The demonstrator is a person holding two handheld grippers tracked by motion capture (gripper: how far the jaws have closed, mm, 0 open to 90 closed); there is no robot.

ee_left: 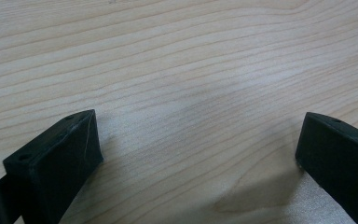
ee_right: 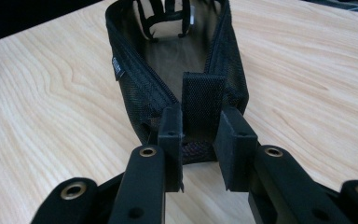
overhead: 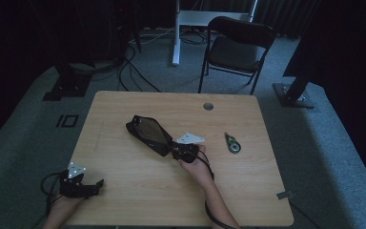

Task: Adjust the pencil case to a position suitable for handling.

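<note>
The right claw (ee_right: 200, 149) pinches the open black pouch (overhead: 147, 133) by its tab; the left claw (ee_left: 196, 154) waits wide. The little tool (overhead: 232, 143) at middle right looks left to pack.

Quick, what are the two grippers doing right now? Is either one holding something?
Left gripper: open, fingers wide apart over the bare table, holding nothing.
Right gripper: shut on the end tab of the black mesh pouch.
</note>
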